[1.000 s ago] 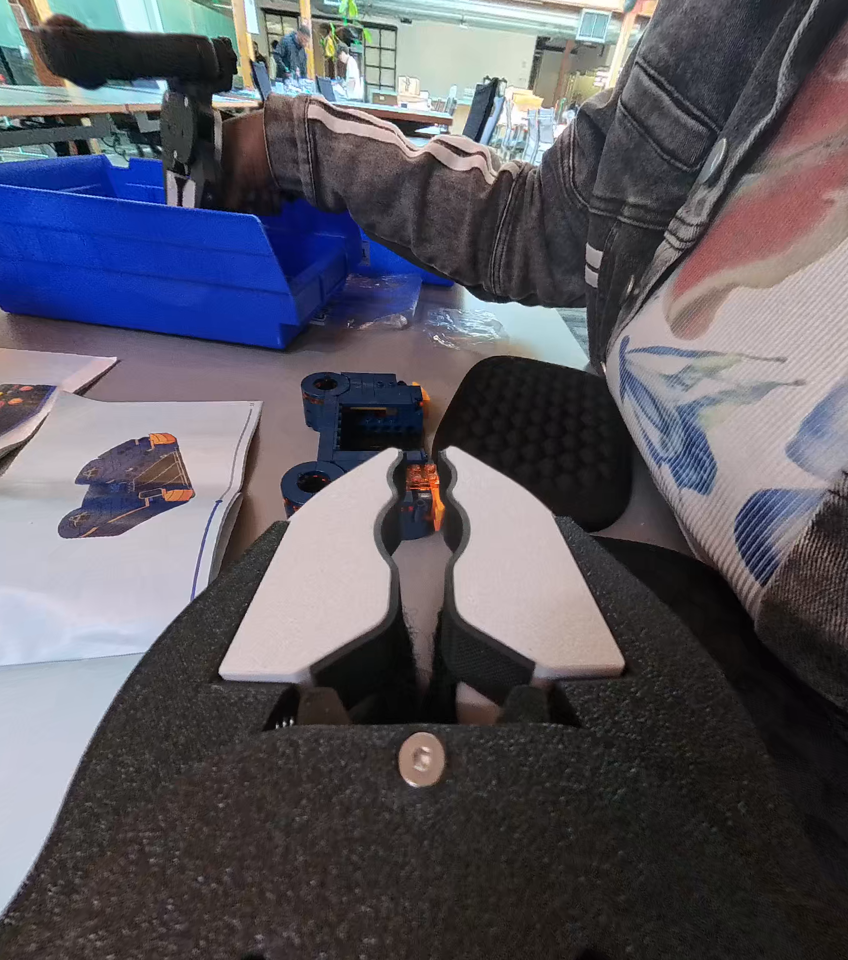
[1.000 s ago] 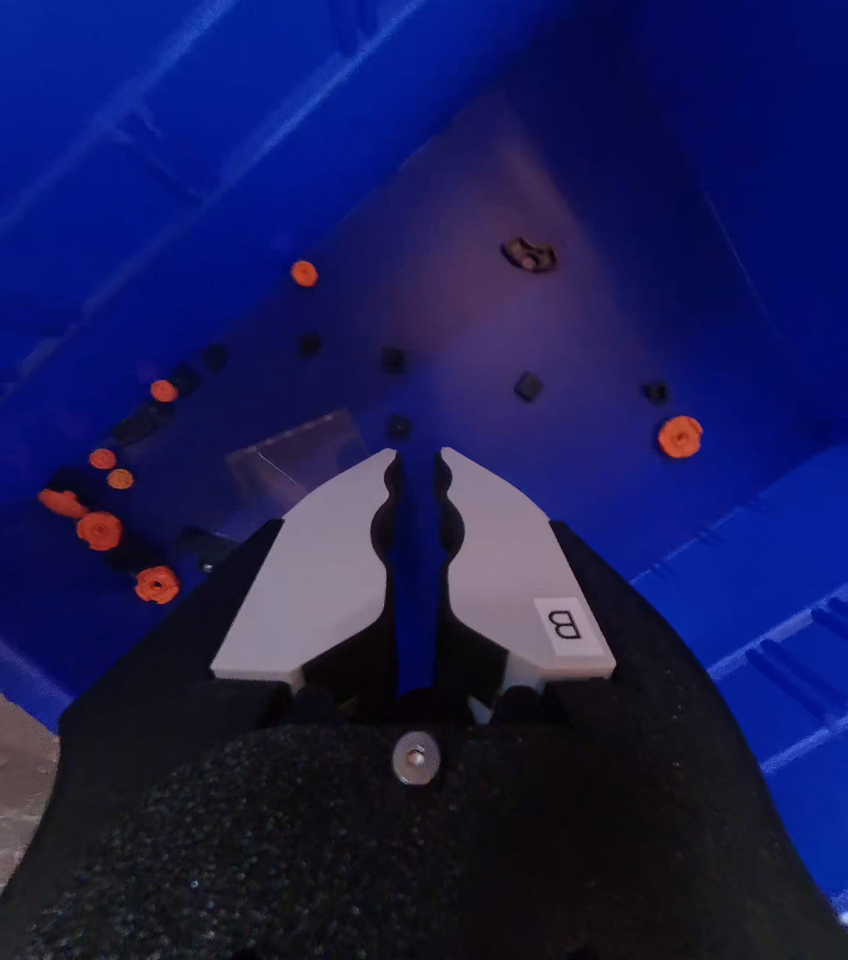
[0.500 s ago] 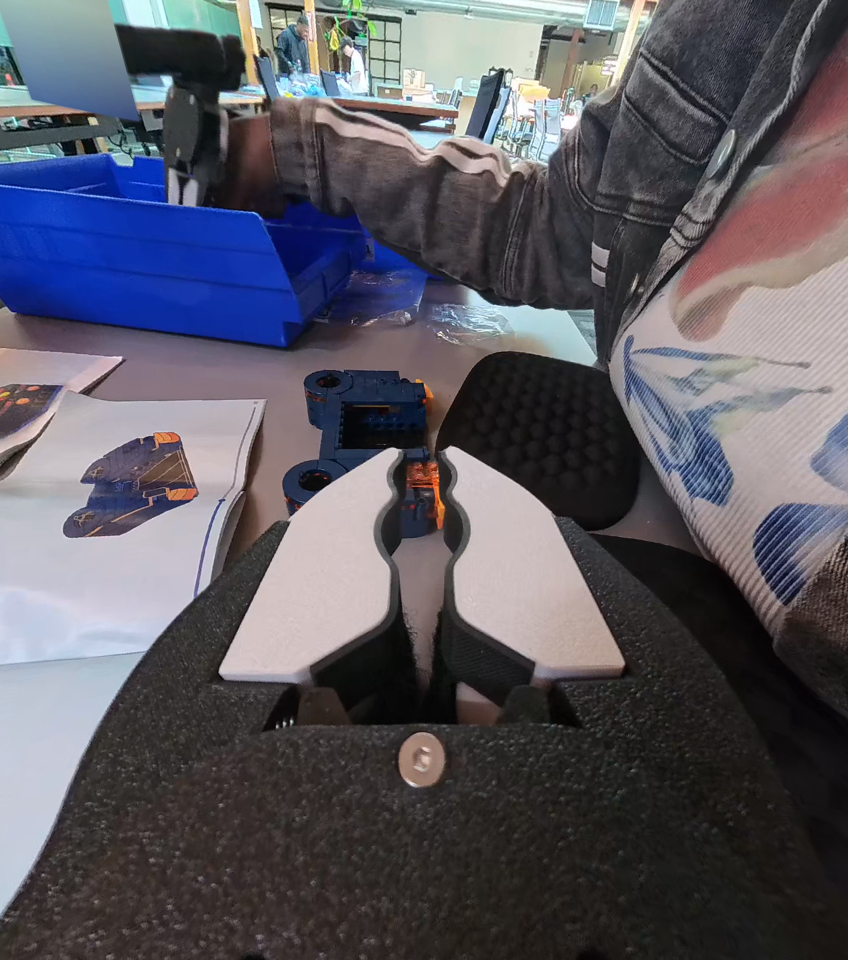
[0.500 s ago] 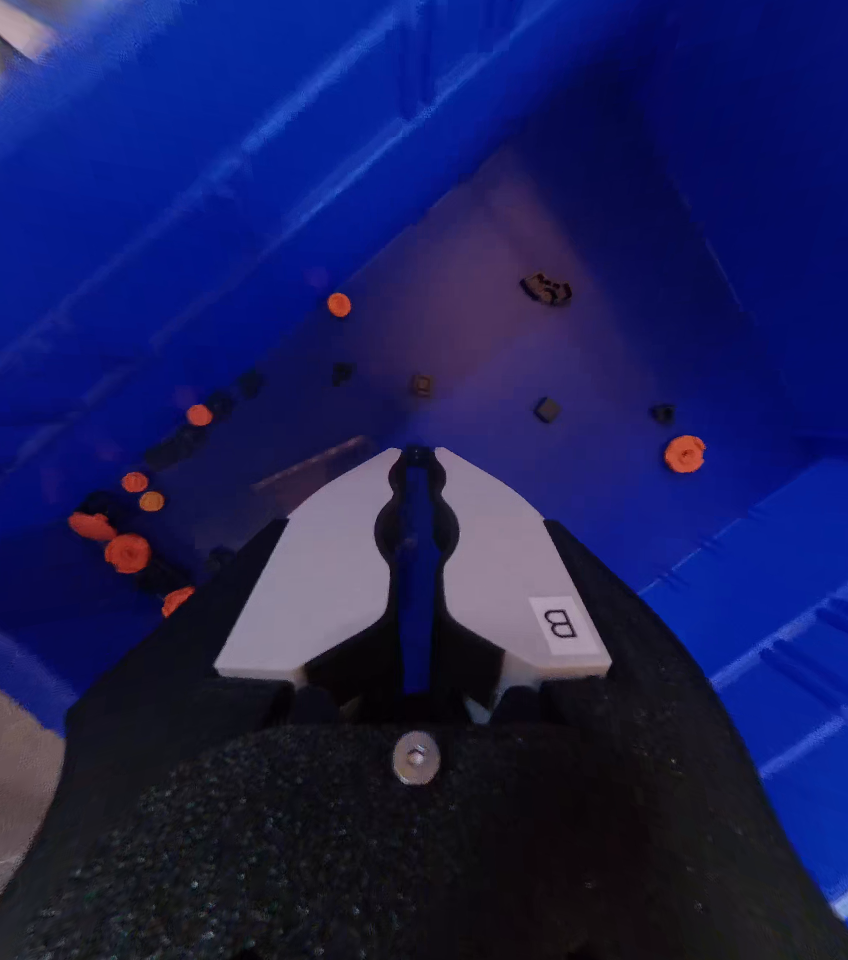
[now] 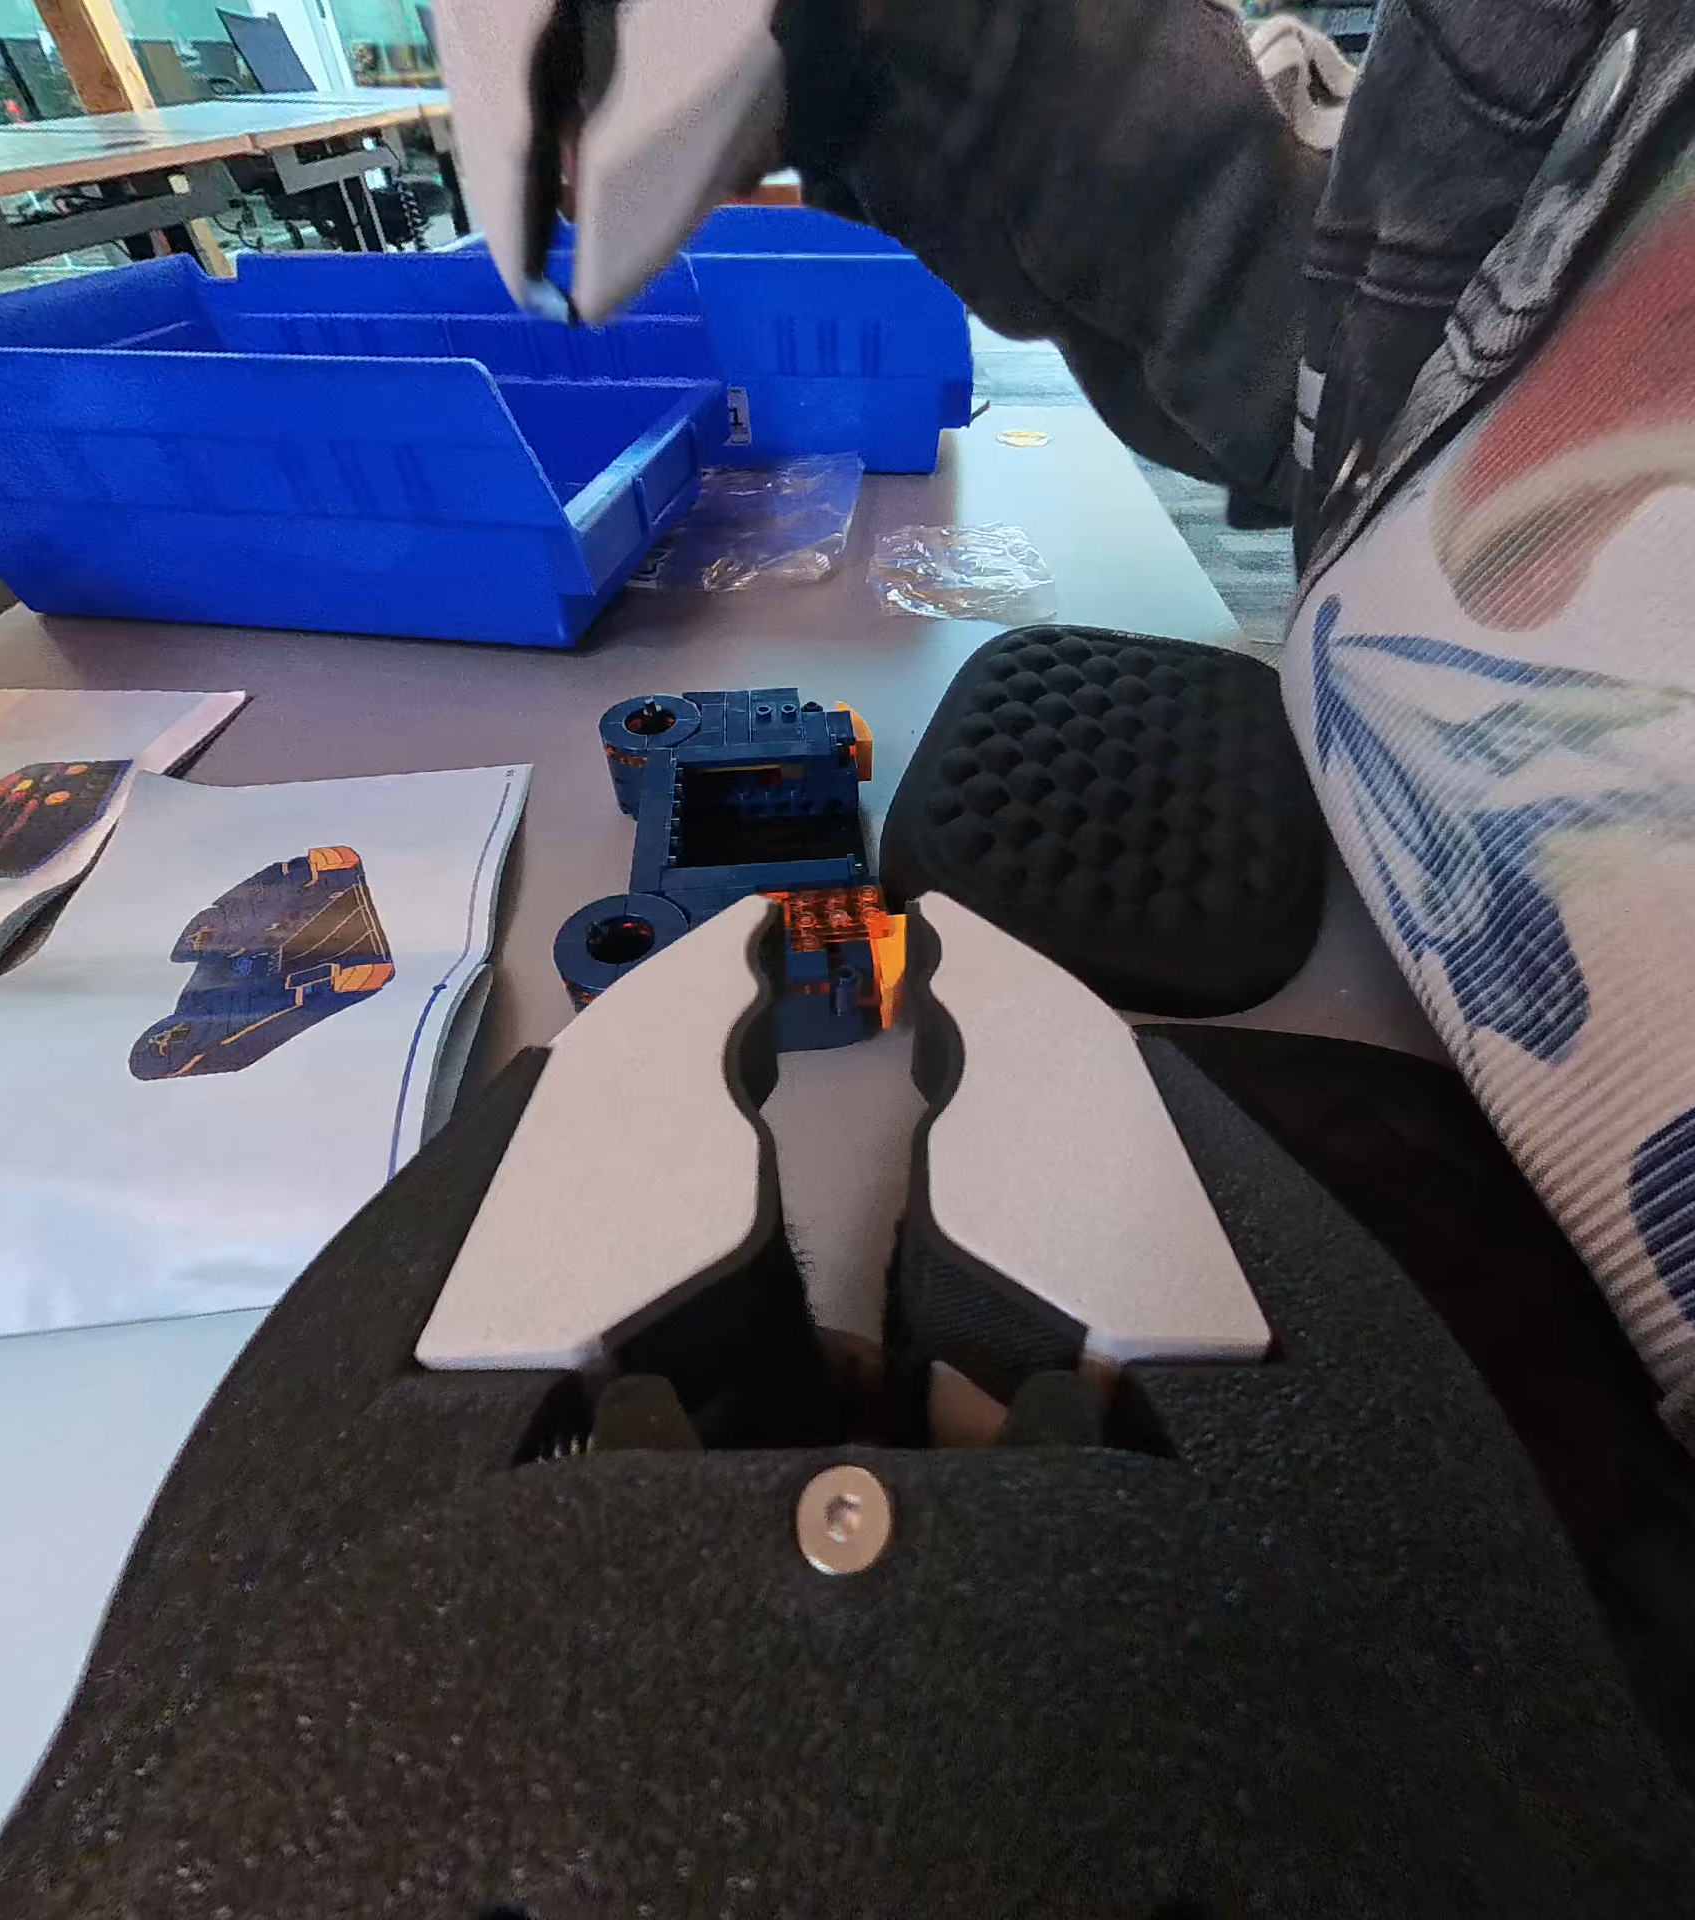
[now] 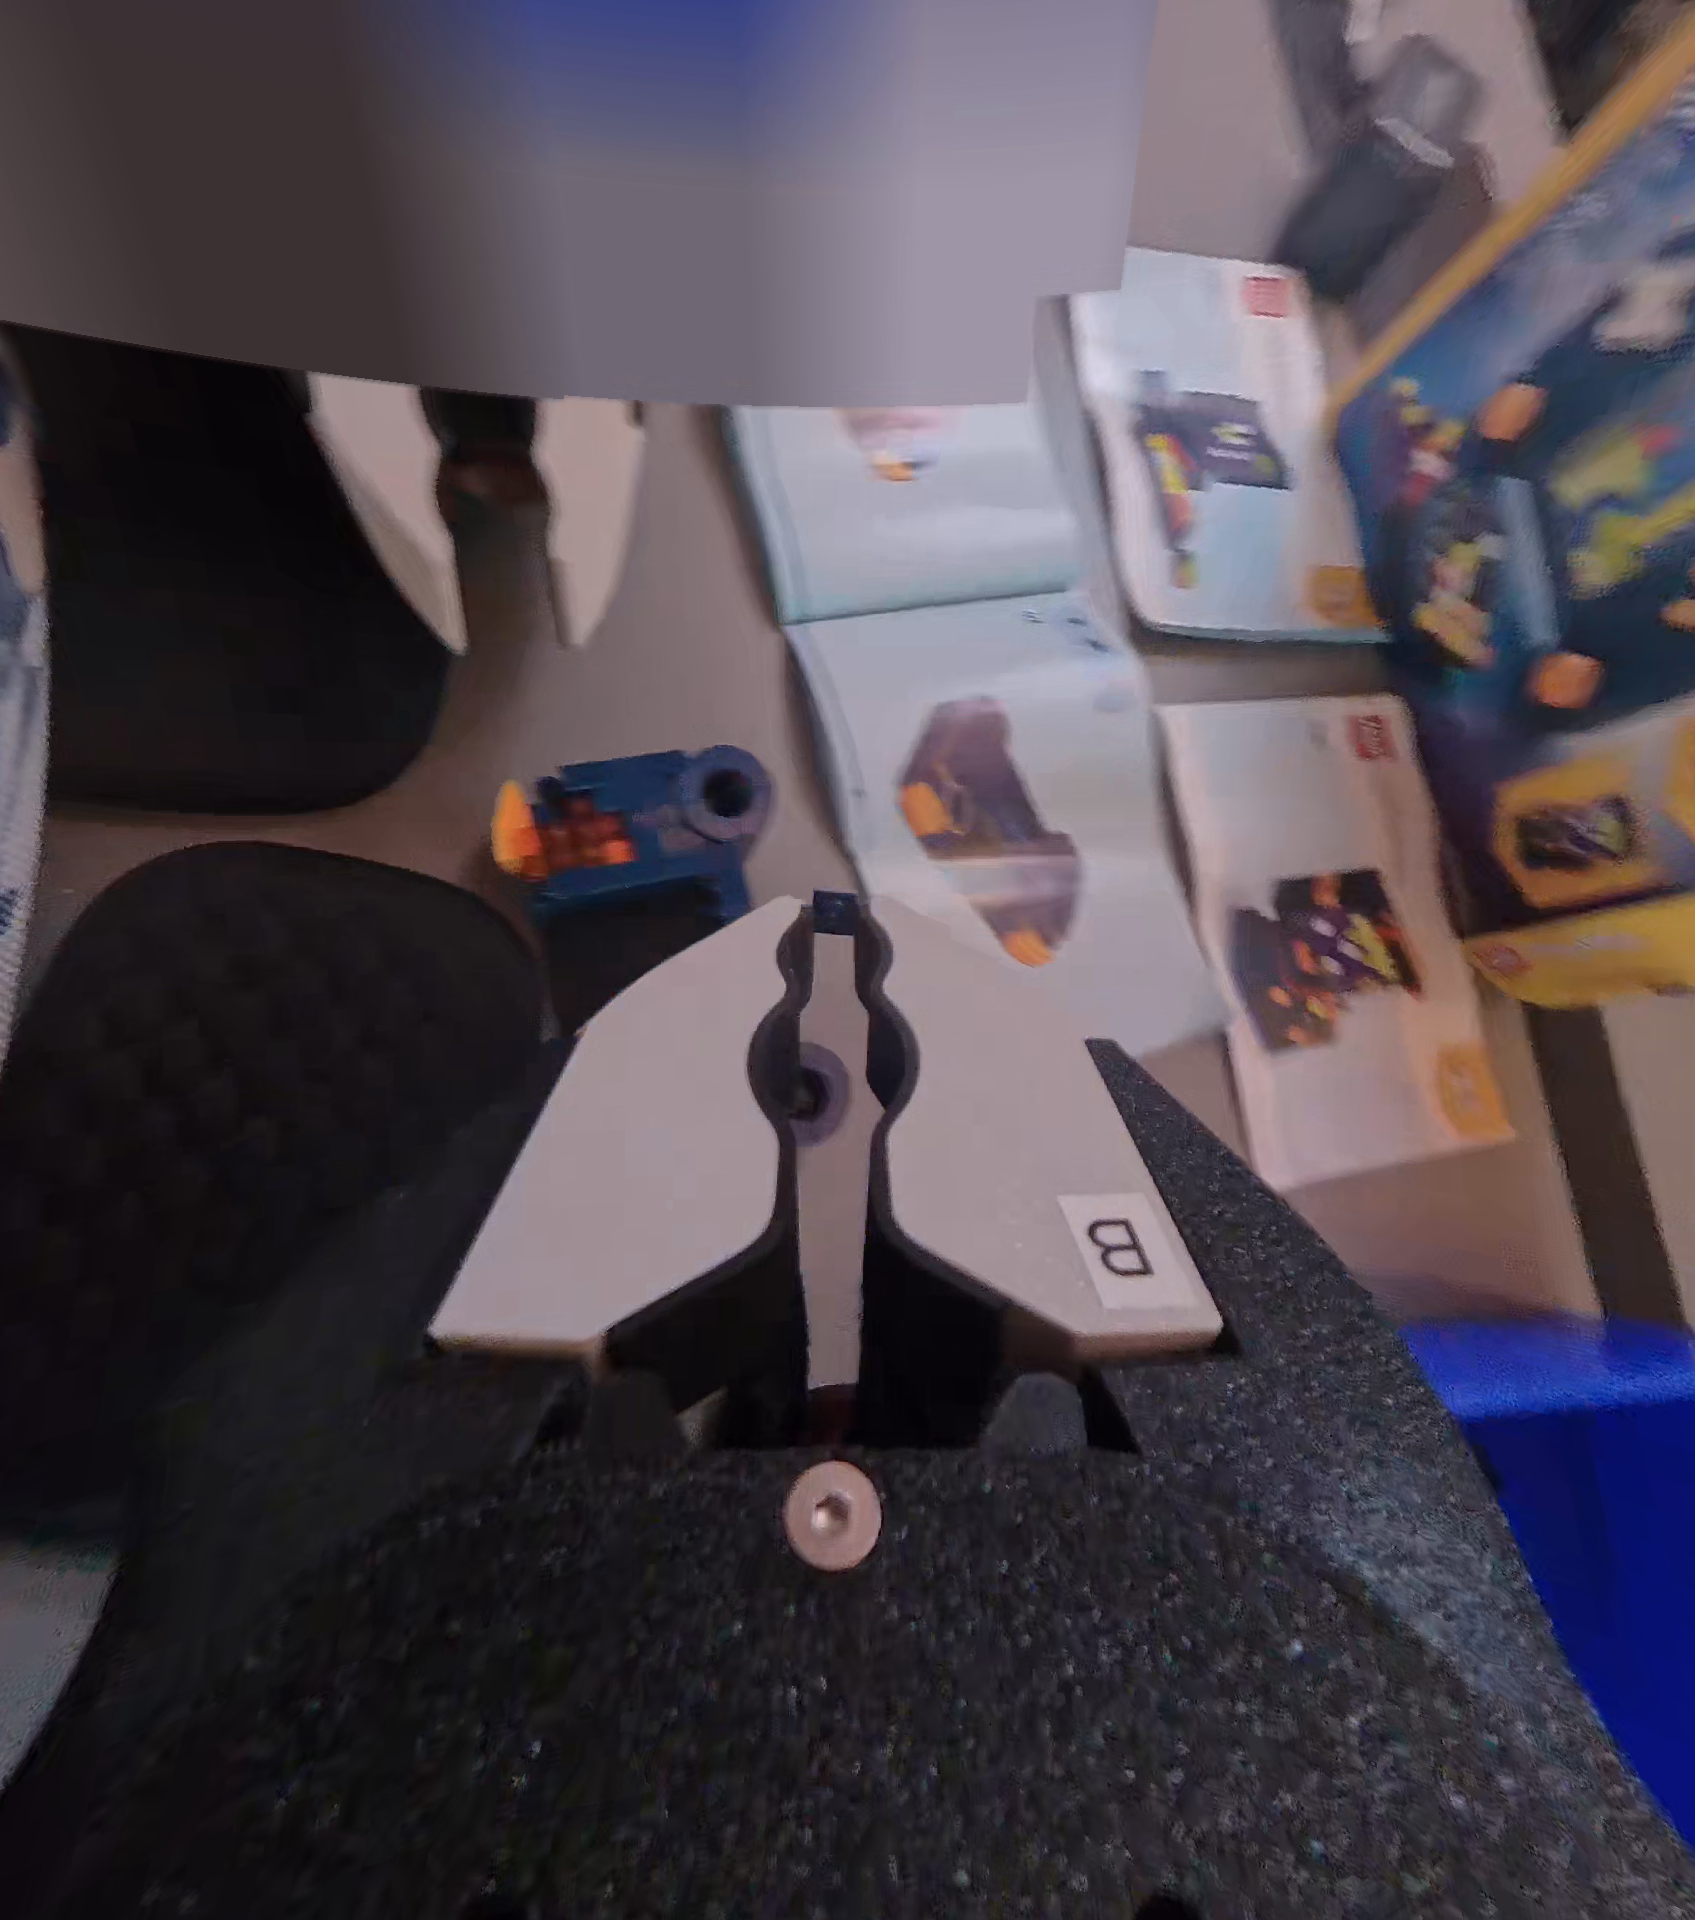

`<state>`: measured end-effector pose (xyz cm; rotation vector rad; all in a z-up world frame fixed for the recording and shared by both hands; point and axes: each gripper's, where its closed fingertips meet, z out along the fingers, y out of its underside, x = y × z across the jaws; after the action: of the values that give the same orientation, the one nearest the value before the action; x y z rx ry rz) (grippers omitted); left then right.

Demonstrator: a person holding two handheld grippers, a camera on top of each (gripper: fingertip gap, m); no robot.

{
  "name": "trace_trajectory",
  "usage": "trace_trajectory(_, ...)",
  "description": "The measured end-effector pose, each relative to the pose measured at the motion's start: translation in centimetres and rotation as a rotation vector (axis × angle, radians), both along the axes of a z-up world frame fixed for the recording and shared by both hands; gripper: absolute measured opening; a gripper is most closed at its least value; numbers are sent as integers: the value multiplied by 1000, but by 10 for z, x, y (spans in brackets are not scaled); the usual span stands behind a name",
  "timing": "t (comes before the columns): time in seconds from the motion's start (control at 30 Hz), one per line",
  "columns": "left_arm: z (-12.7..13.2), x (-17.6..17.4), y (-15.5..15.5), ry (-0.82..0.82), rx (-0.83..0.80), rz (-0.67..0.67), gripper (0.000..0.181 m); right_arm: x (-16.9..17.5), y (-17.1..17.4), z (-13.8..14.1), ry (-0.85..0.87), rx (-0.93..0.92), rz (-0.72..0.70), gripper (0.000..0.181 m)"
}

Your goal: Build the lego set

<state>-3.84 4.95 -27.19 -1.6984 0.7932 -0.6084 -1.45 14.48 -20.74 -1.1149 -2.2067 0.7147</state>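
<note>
Grey table (image 5: 1082,488): navy-orange lego build (image 5: 739,831); left tool (image 5: 841,914) parted; right tool (image 6: 835,914) pinching small, possibly navy piece (image 6: 835,916).

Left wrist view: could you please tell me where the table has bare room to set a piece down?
Bare table lies between the blue bin, the open instruction booklet and the lego model. Right of the model, the black pad and plastic wrappers crowd it.

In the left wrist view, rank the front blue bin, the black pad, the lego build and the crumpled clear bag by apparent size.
1. front blue bin
2. black pad
3. lego build
4. crumpled clear bag, though it lies farther off, so its true size is unsure.
</note>
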Motion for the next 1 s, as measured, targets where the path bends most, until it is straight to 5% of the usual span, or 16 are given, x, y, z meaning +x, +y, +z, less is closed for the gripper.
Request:
trace_trajectory(0.27,-15,7,1,131,-22,-4,23,-7,-55,-78,-176,88,176,7)
trace_trajectory(1.0,-25,10,2,191,-50,-2,20,-15,-74,-104,-242,87,205,7)
